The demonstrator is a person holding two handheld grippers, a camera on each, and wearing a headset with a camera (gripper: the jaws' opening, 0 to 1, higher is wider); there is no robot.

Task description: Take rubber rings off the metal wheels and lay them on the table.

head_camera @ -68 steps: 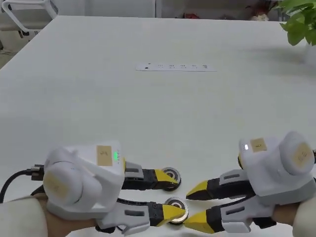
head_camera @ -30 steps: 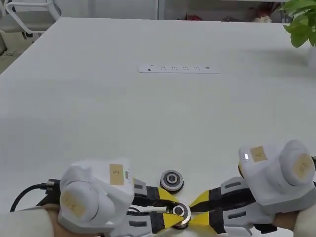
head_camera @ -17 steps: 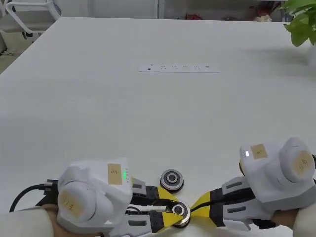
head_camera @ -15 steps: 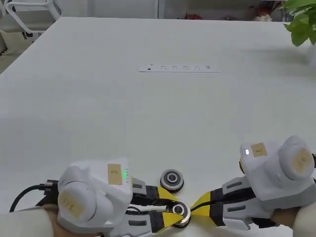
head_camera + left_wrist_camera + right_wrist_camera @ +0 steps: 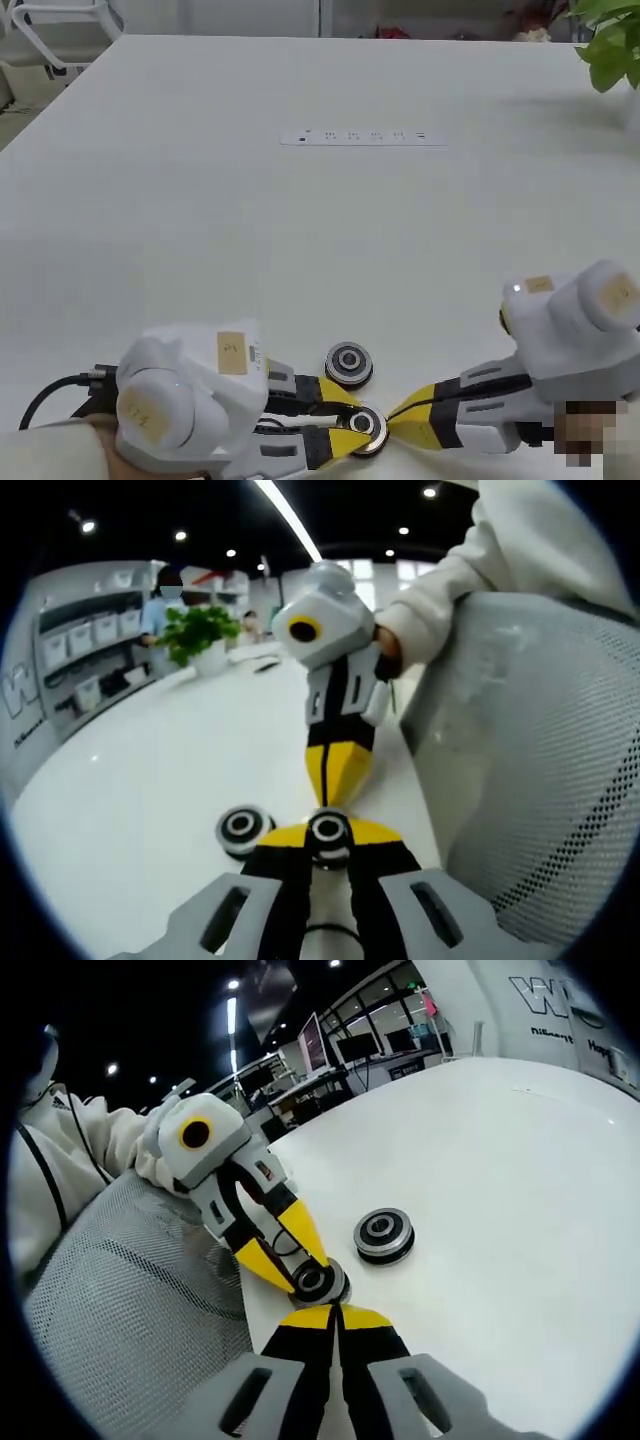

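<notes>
Slippage worries us: left claw [image 5: 328, 832] is clamped on the wheel [image 5: 365, 428] at the surface's [image 5: 300, 230] near edge, right claw [image 5: 335, 1310] is pinched closed at its rim, we can't tell if it's caught the rubber ring, so a pull might just slide off.

Yellow tips of the left gripper [image 5: 352, 422] half-cover the near wheel [image 5: 366, 428]; whether rubber still rings it, I cannot tell. The picture's corner cuts off the plant [image 5: 608, 45], and the markings on the strip [image 5: 362, 138] are too small to read.

power strip [image 5: 363, 138]: flat, far centre | plant [image 5: 606, 40]: far right | mesh chair [image 5: 540, 770]: close by
</notes>
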